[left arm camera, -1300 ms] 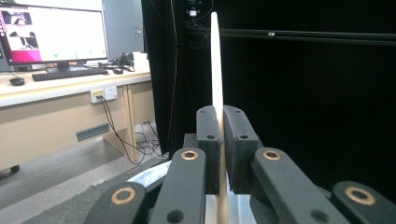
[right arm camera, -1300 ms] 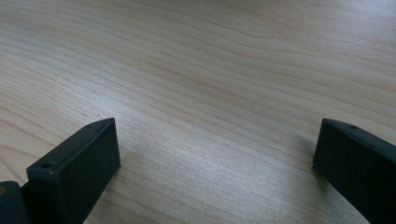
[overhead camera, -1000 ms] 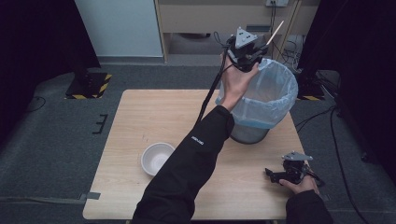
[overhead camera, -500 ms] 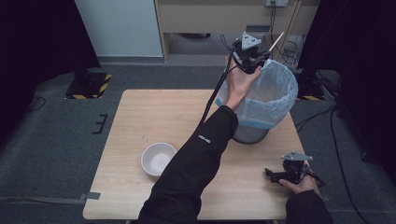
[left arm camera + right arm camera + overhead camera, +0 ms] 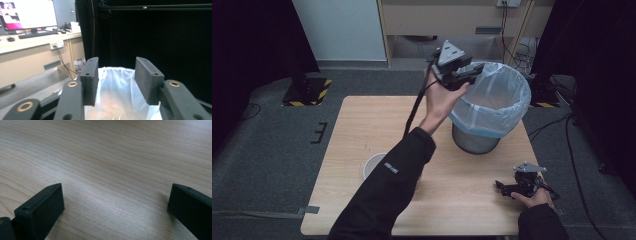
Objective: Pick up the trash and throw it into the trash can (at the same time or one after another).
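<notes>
My left gripper point(image 5: 474, 75) is held up in a hand at the near-left rim of a mesh waste bin point(image 5: 477, 140) lined with a pale blue bag point(image 5: 499, 100). Its jaws have just been opening and stand apart with nothing between them. In the left gripper view the gripper point(image 5: 115, 77) looks into the bag point(image 5: 120, 92), and two thin pale tips point(image 5: 116, 117) show low inside it. My right gripper point(image 5: 507, 187) rests open on the wooden table point(image 5: 362, 120) at the near right; between its jaws point(image 5: 115, 202) lies only bare wood.
A white bowl point(image 5: 373, 164) sits on the table's near left, partly hidden by the left sleeve point(image 5: 387, 195). The left gripper's cable point(image 5: 414, 107) hangs down beside the forearm. A desk with a monitor point(image 5: 27, 13) stands beyond the table.
The thin pale stick that stuck out of the left gripper is gone from it. That gripper's jaws have opened and it has shifted left and lower in the high view. The right gripper stayed put.
</notes>
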`<action>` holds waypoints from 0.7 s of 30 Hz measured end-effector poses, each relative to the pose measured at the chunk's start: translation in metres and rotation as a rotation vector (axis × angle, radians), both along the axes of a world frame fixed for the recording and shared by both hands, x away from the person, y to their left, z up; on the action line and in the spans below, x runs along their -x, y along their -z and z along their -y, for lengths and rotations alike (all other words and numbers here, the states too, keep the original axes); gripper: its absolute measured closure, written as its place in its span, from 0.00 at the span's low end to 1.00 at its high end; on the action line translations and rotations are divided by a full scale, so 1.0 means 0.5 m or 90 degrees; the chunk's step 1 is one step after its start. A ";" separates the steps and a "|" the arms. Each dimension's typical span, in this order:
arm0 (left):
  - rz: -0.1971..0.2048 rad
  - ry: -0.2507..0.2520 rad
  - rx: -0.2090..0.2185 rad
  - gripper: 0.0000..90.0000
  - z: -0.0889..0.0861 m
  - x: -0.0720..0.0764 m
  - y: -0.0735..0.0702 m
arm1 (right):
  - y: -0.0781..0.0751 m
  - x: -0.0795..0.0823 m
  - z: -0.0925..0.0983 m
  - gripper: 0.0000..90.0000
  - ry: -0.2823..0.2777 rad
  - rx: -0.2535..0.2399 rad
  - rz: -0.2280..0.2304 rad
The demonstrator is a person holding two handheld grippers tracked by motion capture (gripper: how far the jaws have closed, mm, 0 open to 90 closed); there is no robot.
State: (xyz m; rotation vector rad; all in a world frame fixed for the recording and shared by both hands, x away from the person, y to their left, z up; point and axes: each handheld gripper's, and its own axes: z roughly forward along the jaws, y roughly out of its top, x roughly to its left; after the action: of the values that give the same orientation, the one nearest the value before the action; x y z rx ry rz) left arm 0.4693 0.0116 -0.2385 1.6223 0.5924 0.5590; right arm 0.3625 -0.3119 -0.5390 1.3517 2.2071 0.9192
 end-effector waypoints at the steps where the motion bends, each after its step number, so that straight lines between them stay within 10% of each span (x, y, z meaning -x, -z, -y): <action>1: 0.001 -0.005 -0.007 0.57 -0.021 0.013 0.004 | 0.000 0.000 0.000 0.01 0.000 -0.001 0.001; 10: -0.034 -0.051 -0.036 0.50 -0.194 0.115 0.080 | 0.000 0.000 0.000 0.01 0.001 -0.001 0.000; 21: -0.146 -0.108 -0.085 0.44 -0.359 0.195 0.279 | 0.000 -0.001 -0.001 0.01 0.003 -0.002 -0.002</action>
State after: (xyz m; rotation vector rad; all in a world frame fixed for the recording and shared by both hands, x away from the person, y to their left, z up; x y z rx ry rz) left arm 0.3716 0.1911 -0.3779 1.7870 0.8840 0.5502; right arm 0.3628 -0.3114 -0.5389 1.3592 2.2055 0.9193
